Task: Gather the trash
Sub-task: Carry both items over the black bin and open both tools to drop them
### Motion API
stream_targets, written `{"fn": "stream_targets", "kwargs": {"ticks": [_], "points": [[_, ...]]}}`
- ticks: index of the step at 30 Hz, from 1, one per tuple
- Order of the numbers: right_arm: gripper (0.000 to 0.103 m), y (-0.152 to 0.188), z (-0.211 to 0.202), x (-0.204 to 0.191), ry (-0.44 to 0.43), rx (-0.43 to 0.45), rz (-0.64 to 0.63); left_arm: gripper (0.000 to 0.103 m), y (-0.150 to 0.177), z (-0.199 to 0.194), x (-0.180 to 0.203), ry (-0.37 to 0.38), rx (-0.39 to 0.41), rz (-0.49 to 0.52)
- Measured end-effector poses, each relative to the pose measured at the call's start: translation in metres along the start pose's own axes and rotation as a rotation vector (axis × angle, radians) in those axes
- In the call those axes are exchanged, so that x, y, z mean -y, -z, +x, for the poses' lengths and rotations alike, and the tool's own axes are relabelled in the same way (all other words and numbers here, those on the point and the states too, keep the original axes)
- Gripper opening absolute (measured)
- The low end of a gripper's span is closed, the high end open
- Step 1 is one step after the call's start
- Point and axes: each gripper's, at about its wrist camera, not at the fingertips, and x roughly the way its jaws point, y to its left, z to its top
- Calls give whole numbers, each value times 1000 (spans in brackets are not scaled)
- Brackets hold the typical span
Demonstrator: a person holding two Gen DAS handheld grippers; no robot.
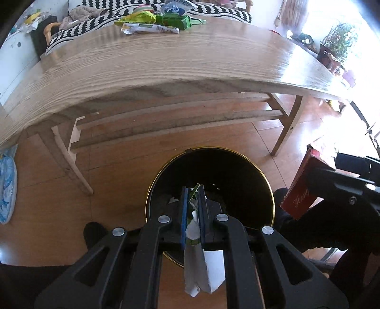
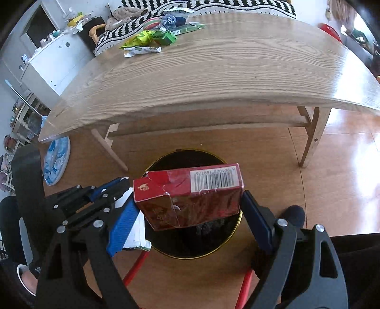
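Trash: our left gripper [image 1: 192,202] is clamped tight on white crumpled paper [image 1: 204,268], our right gripper [image 2: 190,209] spread wide gripping a red box [image 2: 190,197]; both tilt down over the black bin [image 1: 237,171] at 6 o'clock below the table [image 1: 166,66].

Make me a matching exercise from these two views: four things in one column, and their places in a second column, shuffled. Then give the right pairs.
Things:
1. red box
2. white paper
3. bin
4. green wrappers

Places:
A. on the floor, in front of the table
B. between the right gripper's fingers
C. at the table's far edge
D. pinched in the left gripper

Pairs: 1-B, 2-D, 3-A, 4-C
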Motion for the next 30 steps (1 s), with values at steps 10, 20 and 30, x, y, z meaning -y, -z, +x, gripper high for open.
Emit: {"fn": "stream_targets", "kwargs": {"ticks": [10,20,30], "points": [[83,0,0,1,1,0,0,17,-3,1,1,12,6,-12],[83,0,3,3,4,-5,8,71,-5,-5,5,-2,33,-7],[83,-3,16,1,0,-36,22,80,-2,-12,3,8,31,-17]]}}
